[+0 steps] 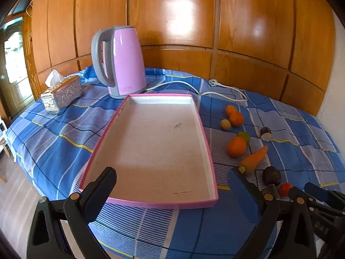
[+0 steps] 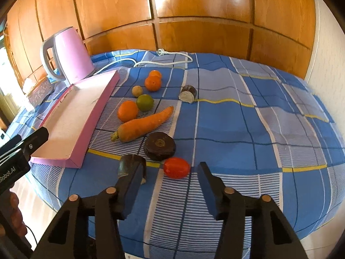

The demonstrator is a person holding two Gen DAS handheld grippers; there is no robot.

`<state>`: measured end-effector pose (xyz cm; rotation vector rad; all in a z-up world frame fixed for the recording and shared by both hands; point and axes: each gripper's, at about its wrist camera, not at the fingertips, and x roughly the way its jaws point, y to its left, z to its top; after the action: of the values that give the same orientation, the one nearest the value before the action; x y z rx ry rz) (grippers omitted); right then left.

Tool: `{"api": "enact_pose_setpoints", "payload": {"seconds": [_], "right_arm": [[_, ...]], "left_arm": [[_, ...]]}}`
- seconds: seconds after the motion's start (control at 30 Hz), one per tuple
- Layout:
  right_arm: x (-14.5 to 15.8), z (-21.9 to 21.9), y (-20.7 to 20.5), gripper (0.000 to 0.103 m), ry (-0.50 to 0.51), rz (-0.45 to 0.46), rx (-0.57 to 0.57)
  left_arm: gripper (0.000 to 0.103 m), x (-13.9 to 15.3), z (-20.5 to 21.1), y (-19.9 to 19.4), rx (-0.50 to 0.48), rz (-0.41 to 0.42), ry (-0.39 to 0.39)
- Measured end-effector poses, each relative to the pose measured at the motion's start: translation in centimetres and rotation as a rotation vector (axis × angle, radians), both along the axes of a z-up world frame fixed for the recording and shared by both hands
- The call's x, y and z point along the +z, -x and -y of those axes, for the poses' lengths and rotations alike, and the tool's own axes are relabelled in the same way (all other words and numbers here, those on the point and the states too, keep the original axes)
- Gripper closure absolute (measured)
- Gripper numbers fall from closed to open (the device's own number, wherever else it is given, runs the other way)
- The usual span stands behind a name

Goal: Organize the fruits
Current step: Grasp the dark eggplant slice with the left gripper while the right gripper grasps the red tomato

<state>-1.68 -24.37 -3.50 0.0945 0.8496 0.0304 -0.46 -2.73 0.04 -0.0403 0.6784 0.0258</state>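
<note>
A red tomato (image 2: 176,168) lies on the blue checked cloth between the fingertips of my right gripper (image 2: 170,169). The pads stand apart from the tomato, so the gripper is open. A dark brown piece (image 2: 129,164) sits partly hidden behind its left finger. Beyond are a dark round fruit (image 2: 159,146), a carrot (image 2: 144,124), three oranges (image 2: 127,111), a lime (image 2: 145,102), a small yellowish fruit (image 2: 137,91) and a cut dark piece (image 2: 188,93). My left gripper (image 1: 171,172) hangs open over the near end of the pink tray (image 1: 207,140), which holds nothing.
A pink kettle (image 1: 123,62) stands behind the tray, and its white cord (image 1: 194,88) trails right across the cloth. A silver tissue box (image 1: 61,93) sits at the far left. Wooden panelling backs the table. The table edge drops to the floor at the left.
</note>
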Motion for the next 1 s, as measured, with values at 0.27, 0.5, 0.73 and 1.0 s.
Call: {"api": "enact_pose_setpoints", "payload": {"seconds": [0.27, 0.5, 0.73, 1.0], "right_arm": [[-0.9, 1.9, -0.2, 0.059, -0.053, -0.032, -0.004], [-1.9, 1.1, -1.1, 0.059, -0.015, -0.05, 0.061], [-3.0, 1.3, -2.3, 0.059, 0.026, -0.056, 0.055], [-3.6, 2.3, -2.6, 0.072, 0.013, -0.041, 0.037]], "left_arm": [[0.0, -0.2, 0.9, -0.3, -0.084, -0.013, 0.028], [0.0, 0.1, 2.8, -0.4, -0.203, -0.006, 0.024], [0.005, -0.3, 4.5, -0.9, -0.307, -0.043, 0.028], [0.037, -2.0, 7.2, -1.9, -0.485, -0.145, 0.097]]}}
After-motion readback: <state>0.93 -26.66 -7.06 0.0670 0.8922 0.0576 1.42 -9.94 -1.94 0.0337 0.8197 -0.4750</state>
